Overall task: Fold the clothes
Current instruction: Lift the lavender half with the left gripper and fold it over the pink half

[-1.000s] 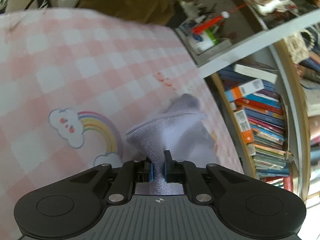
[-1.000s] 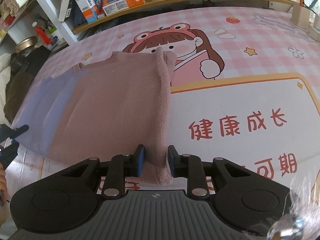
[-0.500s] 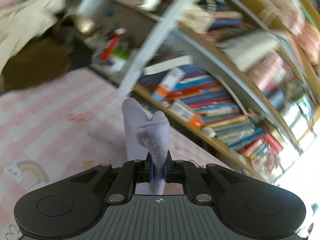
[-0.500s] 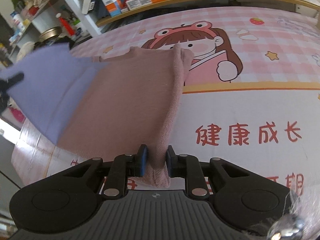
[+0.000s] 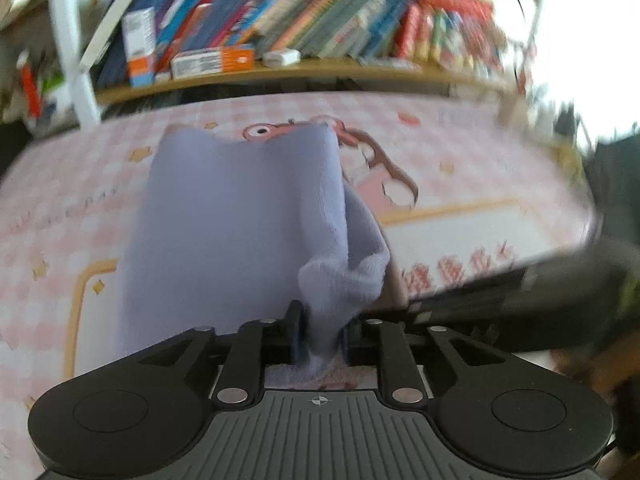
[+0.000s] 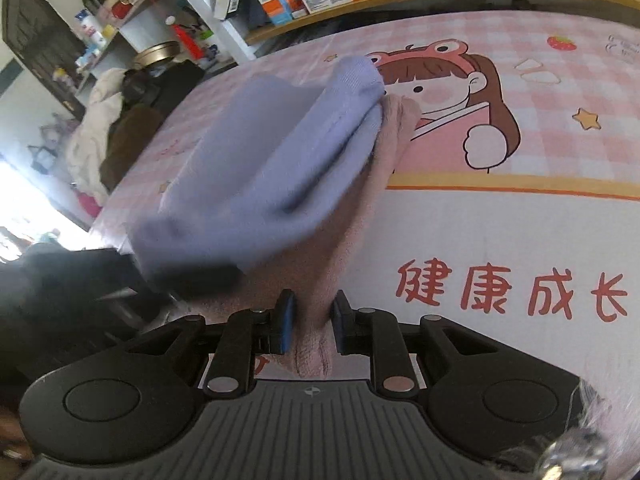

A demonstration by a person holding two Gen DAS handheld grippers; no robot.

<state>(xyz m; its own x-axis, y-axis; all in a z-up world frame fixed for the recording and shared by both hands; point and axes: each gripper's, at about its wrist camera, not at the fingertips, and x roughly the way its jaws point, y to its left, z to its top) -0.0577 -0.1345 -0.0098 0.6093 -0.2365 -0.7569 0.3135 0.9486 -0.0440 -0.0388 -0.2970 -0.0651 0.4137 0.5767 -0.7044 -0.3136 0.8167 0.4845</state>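
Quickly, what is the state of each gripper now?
Left gripper: closed on the lavender part of the garment.
Right gripper: closed on the pink part of the garment.

The garment's lavender side [image 6: 256,168] is a plain pale purple, its other side [image 6: 340,240] a dusty pink, both unpatterned. The desk cover [image 6: 540,60] is pink-and-white check with a cartoon girl [image 6: 448,92] (brown hair, pink frog hood), an orange-bordered white panel [image 6: 500,232] carrying red characters, a red strawberry [image 6: 562,43] and a gold star [image 6: 587,119]. Both grippers are black with blue pads [image 6: 285,326] on the jaws. The bookshelf [image 5: 304,68] is light wood with multicoloured spines, blurred in the left view.
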